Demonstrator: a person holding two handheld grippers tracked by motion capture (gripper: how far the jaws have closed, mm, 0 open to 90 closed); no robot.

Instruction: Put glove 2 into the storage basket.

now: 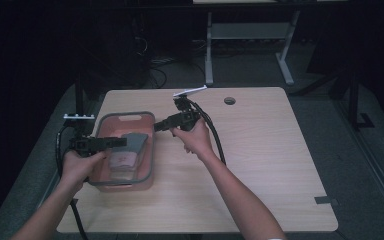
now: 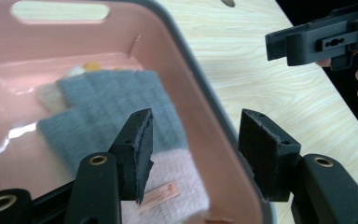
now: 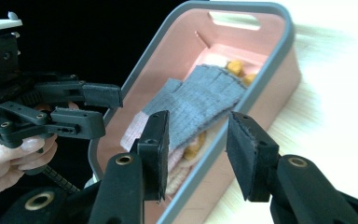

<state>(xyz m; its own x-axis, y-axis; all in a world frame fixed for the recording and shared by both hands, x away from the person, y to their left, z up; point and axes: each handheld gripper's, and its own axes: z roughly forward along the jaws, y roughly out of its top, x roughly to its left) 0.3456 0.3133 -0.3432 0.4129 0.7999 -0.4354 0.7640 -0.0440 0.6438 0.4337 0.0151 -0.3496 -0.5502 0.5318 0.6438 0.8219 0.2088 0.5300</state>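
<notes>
On the table: I see a pale wood top (image 1: 260, 165) with the pink bin (image 1: 149, 150) standing near its left edge, grey rim all round, a handle slot in the far end wall.
Bin: it holds the folded cloths; I judge the work in hand to be laying them in and letting go, so I want the bin to stay square where it stands.
Grey cloth: it (image 2: 107, 105) lies on top of the pile inside the bin, over a pale pink cloth (image 2: 179, 182); something yellow (image 3: 235, 67) peeks out at the far end, too small for me to name.
Left claw: it (image 2: 193, 156) is released, its jaws apart with nothing between the pads, straddling the bin's near long wall; in the high view it (image 1: 122, 142) reaches over the bin's left rim.
Right claw: it (image 3: 198, 149) is released too, jaws parted and empty, hanging over the other long wall and looking down at the grey cloth; in the high view it (image 1: 157, 126) sits at the bin's far right corner.
How I'd do it well: I would lift both claws straight up, clear of the rim, before swinging away, so neither pad drags the grey cloth or nudges the wall.
Risk: the worn pad edge (image 2: 144, 154) on the left claw could, I think, snag cloth.
</notes>
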